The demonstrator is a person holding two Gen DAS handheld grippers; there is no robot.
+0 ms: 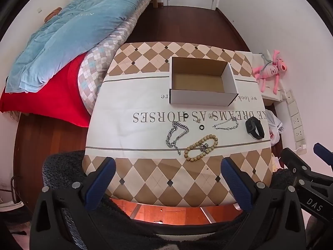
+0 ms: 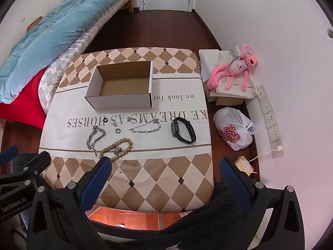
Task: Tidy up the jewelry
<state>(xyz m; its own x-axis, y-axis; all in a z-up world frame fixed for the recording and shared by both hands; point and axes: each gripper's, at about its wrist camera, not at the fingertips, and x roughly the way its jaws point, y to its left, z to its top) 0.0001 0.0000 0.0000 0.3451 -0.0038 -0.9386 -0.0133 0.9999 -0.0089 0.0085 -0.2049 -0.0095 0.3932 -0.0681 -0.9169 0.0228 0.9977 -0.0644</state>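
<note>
An open white cardboard box (image 1: 200,99) (image 2: 120,102) stands at the far side of a small table with a checkered cloth (image 1: 145,179) (image 2: 166,179). In front of it lie a chunky silver chain (image 1: 175,134) (image 2: 96,135), a wooden bead bracelet (image 1: 200,148) (image 2: 117,148), a thin silver bracelet (image 1: 225,125) (image 2: 145,127), two small dark rings (image 1: 201,127) (image 2: 118,130), small earrings (image 1: 198,120) and a black watch band (image 1: 255,127) (image 2: 183,133). My left gripper (image 1: 168,179) and right gripper (image 2: 165,177) hover open over the table's near edge, holding nothing.
A bed with a blue quilt (image 1: 72,31) (image 2: 52,31) and red sheet lies left of the table. A pink plush toy (image 2: 235,68) on a covered box, a white plastic bag (image 2: 235,131) and a wall power strip (image 2: 270,118) sit to the right.
</note>
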